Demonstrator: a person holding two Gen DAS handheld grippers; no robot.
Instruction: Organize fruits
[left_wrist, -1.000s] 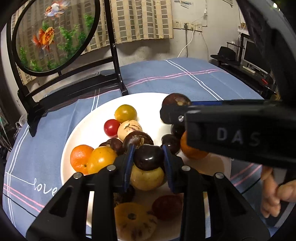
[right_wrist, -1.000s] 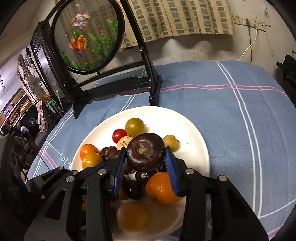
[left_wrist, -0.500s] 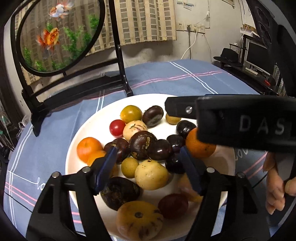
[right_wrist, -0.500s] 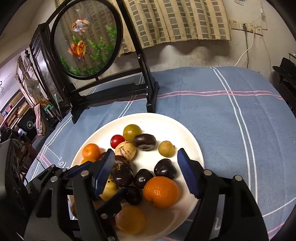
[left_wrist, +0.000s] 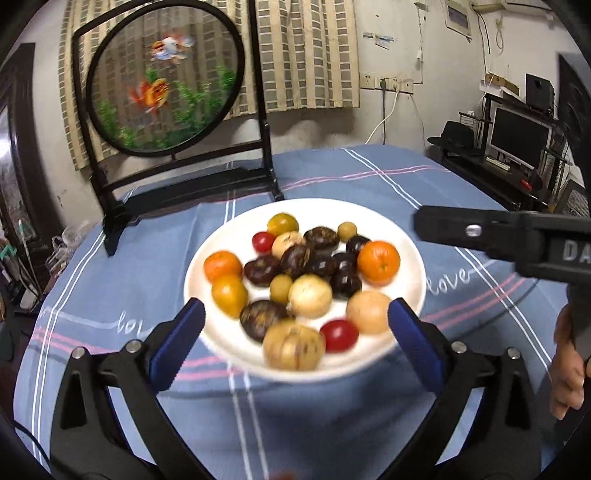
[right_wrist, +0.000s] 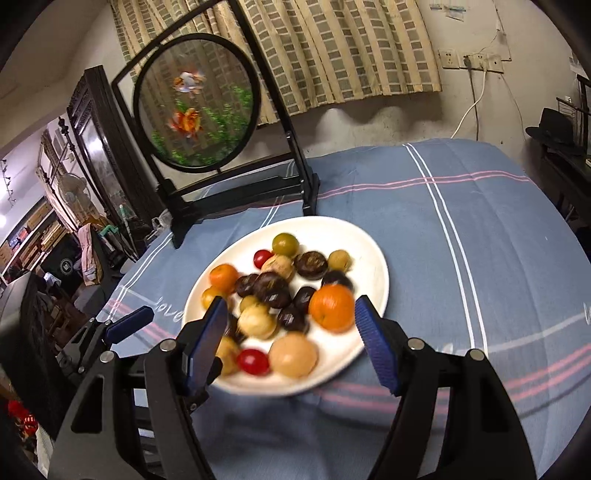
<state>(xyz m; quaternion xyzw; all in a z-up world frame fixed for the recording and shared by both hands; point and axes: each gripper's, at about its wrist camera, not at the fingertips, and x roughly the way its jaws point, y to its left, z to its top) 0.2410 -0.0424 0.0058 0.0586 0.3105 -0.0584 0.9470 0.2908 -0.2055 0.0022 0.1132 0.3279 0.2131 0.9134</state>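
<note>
White plate (left_wrist: 408, 254) of fruits lies just ahead of both empty, wide-spread grippers, left gripper (left_wrist: 293, 339) and right gripper (right_wrist: 291, 332) about equally near.

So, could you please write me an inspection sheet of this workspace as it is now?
Surface: table with blue striped cloth.
Job's things: white plate holding mixed fruit, among it an orange and a red tomato.
Clutter: round goldfish screen on black stand behind the plate.
Grippers: left claw open, empty; right claw open, empty; both short of the plate's near edge.
Cables: white cord from wall socket.
Surroundings: curtain, monitor, black hat.
</note>
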